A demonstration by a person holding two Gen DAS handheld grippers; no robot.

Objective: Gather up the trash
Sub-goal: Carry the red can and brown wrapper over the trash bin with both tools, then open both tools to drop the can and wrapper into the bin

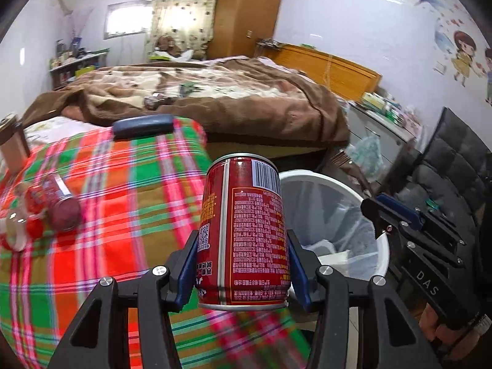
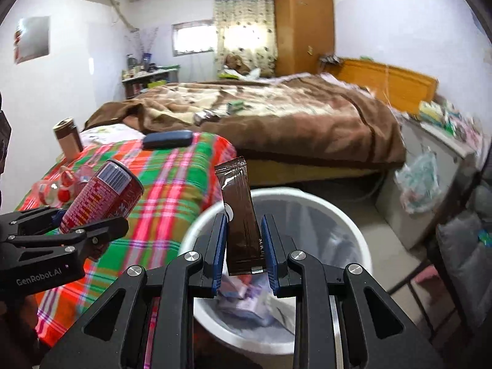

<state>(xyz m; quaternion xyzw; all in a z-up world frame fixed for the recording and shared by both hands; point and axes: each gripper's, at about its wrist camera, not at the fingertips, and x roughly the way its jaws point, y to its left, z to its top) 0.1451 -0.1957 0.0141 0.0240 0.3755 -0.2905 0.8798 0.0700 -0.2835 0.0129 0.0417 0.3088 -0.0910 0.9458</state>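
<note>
Only right wrist view shows brown sachet (image 2: 243,218), bin (image 2: 363,246) contents.

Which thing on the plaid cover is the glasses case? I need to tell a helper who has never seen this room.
Find the red, green and pink plaid cover in front of the brown-blanketed bed. At its far edge lies a dark blue, flat, oblong case with rounded ends. Unlike the nearby red cans and bottles, it is neither red nor round.

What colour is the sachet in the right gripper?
Dark glossy brown sachet, with small pale lettering near its lower end; clearest in the right wrist view.
</note>
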